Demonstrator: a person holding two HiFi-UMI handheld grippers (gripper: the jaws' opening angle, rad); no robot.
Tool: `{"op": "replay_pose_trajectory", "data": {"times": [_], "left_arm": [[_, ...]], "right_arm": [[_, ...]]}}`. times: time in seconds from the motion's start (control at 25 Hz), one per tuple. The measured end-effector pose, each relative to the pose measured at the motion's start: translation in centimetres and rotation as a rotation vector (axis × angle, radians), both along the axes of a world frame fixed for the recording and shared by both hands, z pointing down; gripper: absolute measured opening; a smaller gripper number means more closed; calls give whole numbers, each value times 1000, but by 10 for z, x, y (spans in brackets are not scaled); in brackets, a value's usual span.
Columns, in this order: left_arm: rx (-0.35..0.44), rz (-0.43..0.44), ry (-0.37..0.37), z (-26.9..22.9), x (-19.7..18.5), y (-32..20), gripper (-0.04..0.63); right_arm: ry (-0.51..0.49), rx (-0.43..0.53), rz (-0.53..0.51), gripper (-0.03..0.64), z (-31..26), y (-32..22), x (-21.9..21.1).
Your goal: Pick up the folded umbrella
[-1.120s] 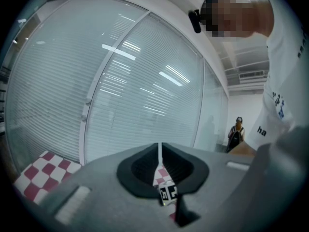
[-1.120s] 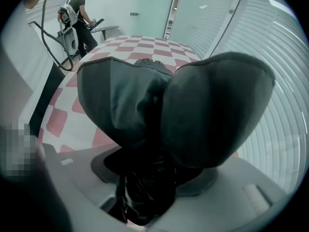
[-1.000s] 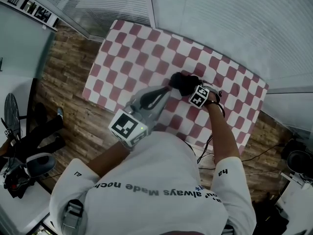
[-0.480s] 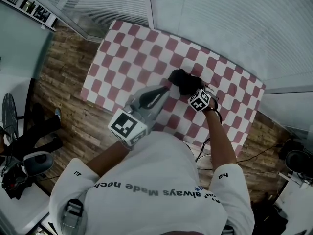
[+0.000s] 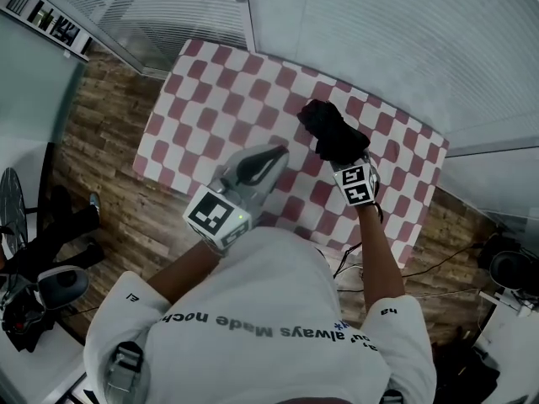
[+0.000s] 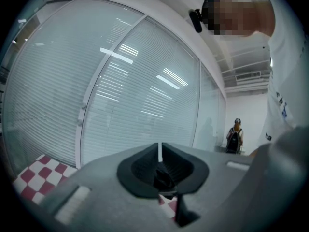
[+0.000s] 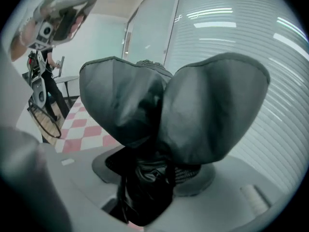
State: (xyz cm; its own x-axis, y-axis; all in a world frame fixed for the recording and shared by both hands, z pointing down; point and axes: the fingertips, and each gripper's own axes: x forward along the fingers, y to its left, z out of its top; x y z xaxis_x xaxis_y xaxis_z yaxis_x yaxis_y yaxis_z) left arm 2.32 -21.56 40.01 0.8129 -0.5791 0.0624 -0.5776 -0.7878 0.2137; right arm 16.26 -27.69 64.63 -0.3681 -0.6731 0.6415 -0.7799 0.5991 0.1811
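Wood-plank flooring [image 5: 109, 154] is seen around a table [image 5: 210, 108] covered in red and white checks, and blind-covered glass walls [image 5: 379, 40] stand behind it.

Nearest, over the table's near edge, the left gripper [image 5: 271, 154] is held level. Its jaws are pressed together with nothing between them, as the left gripper view confirms.

A little farther, toward the right edge, the right gripper [image 5: 345, 163] is angled downward. Its jaws are clamped on the folded umbrella [image 5: 330, 131], and in the right gripper view bunched black cloth is pinched between them.

The umbrella is carried over the far right part of the table and appears to be clear of the cloth. Beyond the jaws its fabric swells into two loose lobes.

The umbrella is judged to be light, with soft and probably slippery fabric around a stiff core. A hold across the middle of the bundle, where the core can be squeezed through the cloth, would be safest. A pinch on loose folds alone could let the umbrella sag or slide out.
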Motion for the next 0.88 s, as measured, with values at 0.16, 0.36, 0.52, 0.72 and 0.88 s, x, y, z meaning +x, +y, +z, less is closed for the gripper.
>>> {"op": "replay_pose_trajectory", "data": {"times": [0.16, 0.36, 0.52, 0.72, 0.88], "left_arm": [[12, 9, 0, -4, 3, 2, 25], [10, 14, 7, -6, 6, 5, 25], [16, 21, 15, -9, 9, 5, 25], [20, 23, 16, -9, 12, 5, 25], [25, 26, 20, -12, 13, 6, 25]], "right_arm": [[-109, 94, 59, 244, -57, 7, 7], [-207, 226, 107, 244, -129, 24, 14], [-289, 293, 148, 244, -180, 44, 15], [-367, 363, 184, 244, -224, 71, 16], [-380, 426, 208, 244, -247, 92, 18]]}}
